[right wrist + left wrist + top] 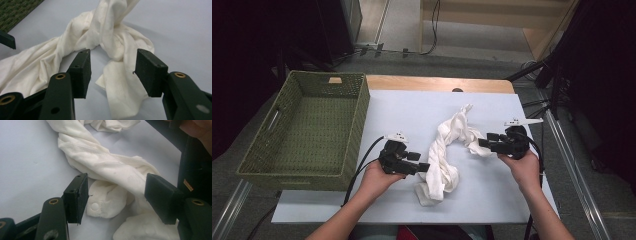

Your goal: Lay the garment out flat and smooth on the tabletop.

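Observation:
A white cloth (445, 150), twisted into a rope, lies across the middle of the pale table cover. My left gripper (420, 162) sits at the cloth's near-left end and points right. In the left gripper view its jaws stand open (117, 195) around a bunched fold of the cloth (107, 167), and the pads do not press on it. My right gripper (484, 141) is at the cloth's right side and points left. Its jaws are open too (112, 72), straddling a flat flap of the cloth (110, 37) without pinching it.
A green woven basket (357, 115) with nothing in it stands at the left of the table, and its corner (15, 10) shows in the right gripper view. The right hand's gripper (195, 165) looms close at the right of the left gripper view. A wooden table edge (437, 82) runs along the back.

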Demonstrator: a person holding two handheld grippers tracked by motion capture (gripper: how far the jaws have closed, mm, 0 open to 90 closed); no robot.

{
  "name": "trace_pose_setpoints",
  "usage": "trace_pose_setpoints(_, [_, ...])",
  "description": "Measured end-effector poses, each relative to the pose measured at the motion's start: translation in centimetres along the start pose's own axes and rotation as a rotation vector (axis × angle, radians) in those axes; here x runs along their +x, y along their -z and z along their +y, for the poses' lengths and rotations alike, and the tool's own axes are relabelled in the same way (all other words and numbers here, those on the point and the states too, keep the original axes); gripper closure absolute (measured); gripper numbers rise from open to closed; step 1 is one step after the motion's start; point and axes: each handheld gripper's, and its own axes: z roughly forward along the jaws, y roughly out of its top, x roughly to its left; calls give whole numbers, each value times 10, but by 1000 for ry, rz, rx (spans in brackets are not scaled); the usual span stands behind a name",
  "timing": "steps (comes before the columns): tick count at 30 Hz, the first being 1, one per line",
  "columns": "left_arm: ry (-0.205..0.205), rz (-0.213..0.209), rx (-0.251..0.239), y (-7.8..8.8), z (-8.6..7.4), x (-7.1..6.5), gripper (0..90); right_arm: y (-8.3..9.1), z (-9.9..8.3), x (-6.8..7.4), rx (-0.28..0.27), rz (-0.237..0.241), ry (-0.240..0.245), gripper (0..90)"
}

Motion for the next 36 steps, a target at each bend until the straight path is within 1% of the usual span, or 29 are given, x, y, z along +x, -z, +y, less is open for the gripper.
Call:
trace_pose_setpoints(3, [0, -1, 0, -1, 0, 0, 362, -2, -6, -1, 10, -8, -13, 440])
trace_pose_setpoints(5, [-7, 0, 6, -1, 0, 0, 362, -3, -8, -2, 18, -12, -15, 439])
trace_pose_setpoints(8, [-6, 2, 5, -1, 0, 0, 362, -3, -11, -3, 27, -19, -18, 438])
trace_pose_setpoints(13, [-4, 1, 2, 0, 0, 0, 362, 0, -15, -3, 28, -25, -21, 435])
trace_pose_setpoints(16, [-3, 0, 1, 0, 0, 0, 362, 1, -16, 1, 25, -17, -17, 442])
trace_pose_setpoints(19, [-7, 2, 5, -1, 0, 0, 362, 1, -17, 6, 24, 5, -9, 463])
trace_pose_setpoints(22, [-7, 5, 6, -1, 0, 0, 362, -1, -15, 12, 27, 15, 9, 468])
trace_pose_setpoints(24, [-8, 4, 7, -2, 0, 0, 362, -4, -14, 15, 31, 21, 12, 468])
trace_pose_setpoints(26, [-10, 4, 12, -2, -1, 0, 362, -10, -14, 14, 46, 27, 11, 468])
trace_pose_setpoints(29, [-8, 5, 12, -3, -1, -1, 362, -20, -16, 9, 73, 31, -17, 469])
trace_pose_setpoints(33, [-12, 6, 14, -3, -1, 0, 362, -31, -16, 2, 104, 6, -29, 485])
trace_pose_setpoints(36, [-9, 9, 17, -4, -1, 0, 362, -38, -16, -2, 120, -7, -40, 531])
